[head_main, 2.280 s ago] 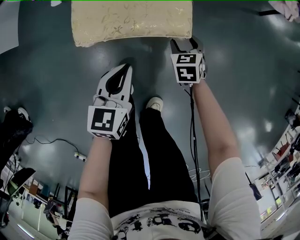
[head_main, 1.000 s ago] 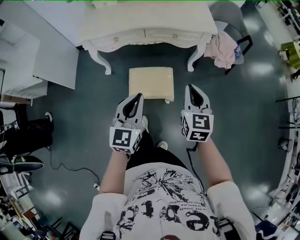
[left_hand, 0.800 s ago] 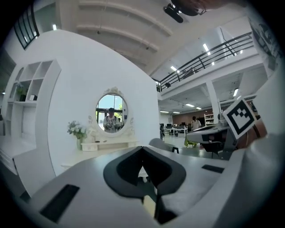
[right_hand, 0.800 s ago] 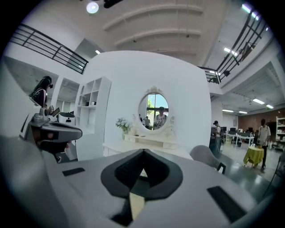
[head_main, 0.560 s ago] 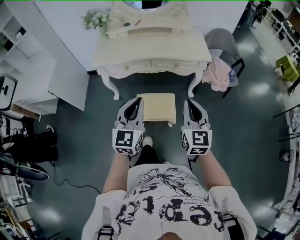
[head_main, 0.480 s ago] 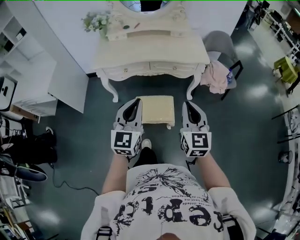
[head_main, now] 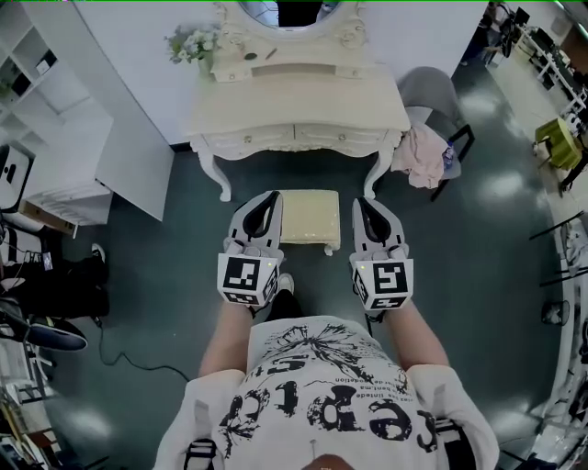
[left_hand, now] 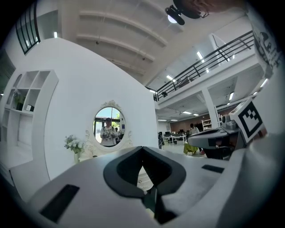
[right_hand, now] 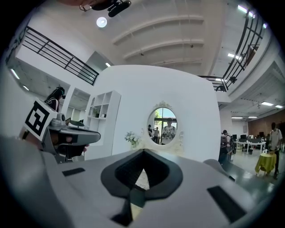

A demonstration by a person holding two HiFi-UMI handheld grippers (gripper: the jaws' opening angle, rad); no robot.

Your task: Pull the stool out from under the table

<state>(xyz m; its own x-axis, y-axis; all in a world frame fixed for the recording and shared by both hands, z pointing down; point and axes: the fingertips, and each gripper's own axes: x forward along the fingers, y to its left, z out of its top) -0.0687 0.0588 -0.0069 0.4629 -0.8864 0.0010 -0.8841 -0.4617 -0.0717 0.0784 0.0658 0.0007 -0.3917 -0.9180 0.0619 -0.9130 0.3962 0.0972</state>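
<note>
**A:** Where is the stool (head_main: 310, 217)?

**B:** It is in the middle of the head view, on the dark floor (head_main: 478, 239) just in front of the desk (head_main: 303, 106). Its pale cushioned top is clear of the desk's front edge, and its far side is about level with the feet of the two front legs.

**A:** And the tools the person holds?

**B:** The left tool (head_main: 268, 200) shows at the stool's left edge and the right tool (head_main: 360, 204) at its right edge. Both point toward the desk. In each tool's own view the jaws are together, tips meeting, and they grip nothing.

**A:** What lies beyond?

**B:** An oval mirror (head_main: 289, 9) stands at the back of the desk, at the top of the frame, with flowers (head_main: 193, 41) to its left. A grey chair (head_main: 432, 87) stands at the upper right with a pink cloth (head_main: 421, 154) draped on it. A white shelf unit (head_main: 55, 101) fills the upper left.
</note>
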